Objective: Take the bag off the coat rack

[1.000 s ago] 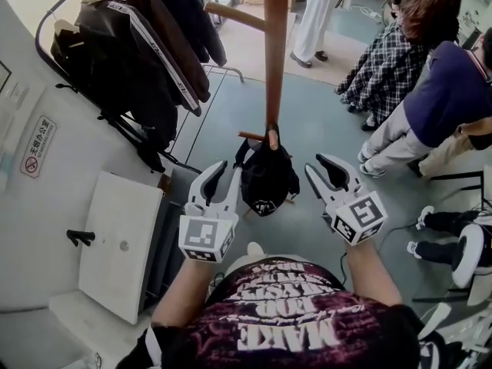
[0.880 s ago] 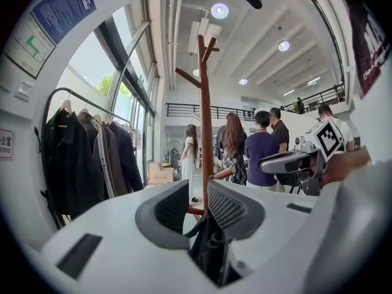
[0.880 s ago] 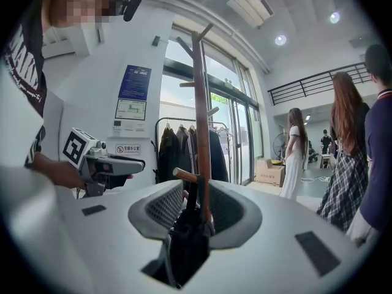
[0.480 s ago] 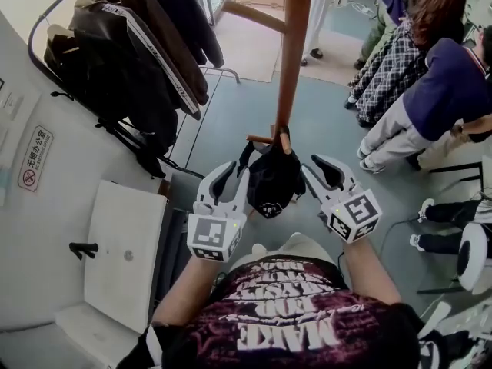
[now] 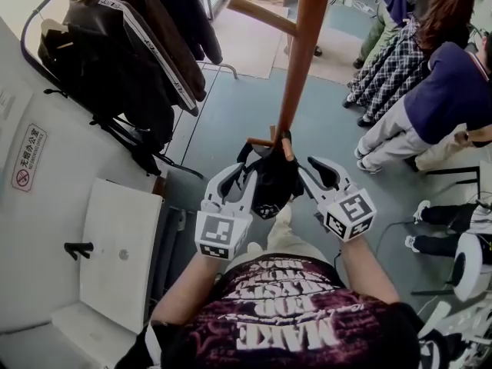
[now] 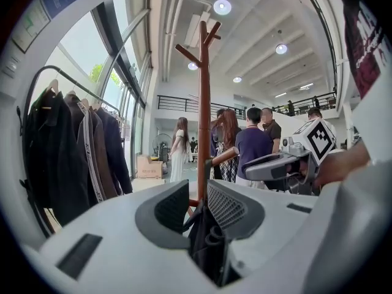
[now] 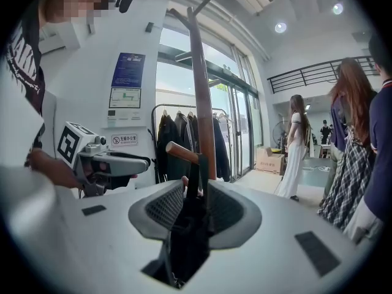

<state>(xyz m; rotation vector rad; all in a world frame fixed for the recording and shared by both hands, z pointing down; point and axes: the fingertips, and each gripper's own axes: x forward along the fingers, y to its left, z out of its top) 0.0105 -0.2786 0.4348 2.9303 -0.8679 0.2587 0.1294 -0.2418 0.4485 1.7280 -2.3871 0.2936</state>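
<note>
Bag: The black bag (image 5: 270, 187) hangs by its strap (image 7: 199, 176) on a low peg (image 5: 261, 141) of the wooden coat rack (image 5: 304, 60). It is right in front of the person, between the two grippers.

Left gripper: The left gripper (image 5: 240, 177) is at the bag's left side. Its jaws are a little way apart, with a narrow gap. The black cloth of the bag fills that gap and lies against both pads. I cannot tell how hard they squeeze.

Right gripper: The right gripper (image 5: 309, 167) is at the bag's right side. Its jaws also have a narrow gap. The bag and its strap sit in that gap. The strap goes up from there to the peg.

What is different: One second ago both grippers were apart from the bag, one on each side, with floor showing in between. Half a second ago they were just beside it. Now both have come in and the bag is inside their jaws. The bag itself has stayed on the same peg. The jaws look about as far apart as before.

Around: Dark coats (image 5: 131, 60) hang at the left, well apart from the bag. Some people (image 5: 438, 91) stand at the right on the blue-green floor (image 5: 231, 106).
</note>
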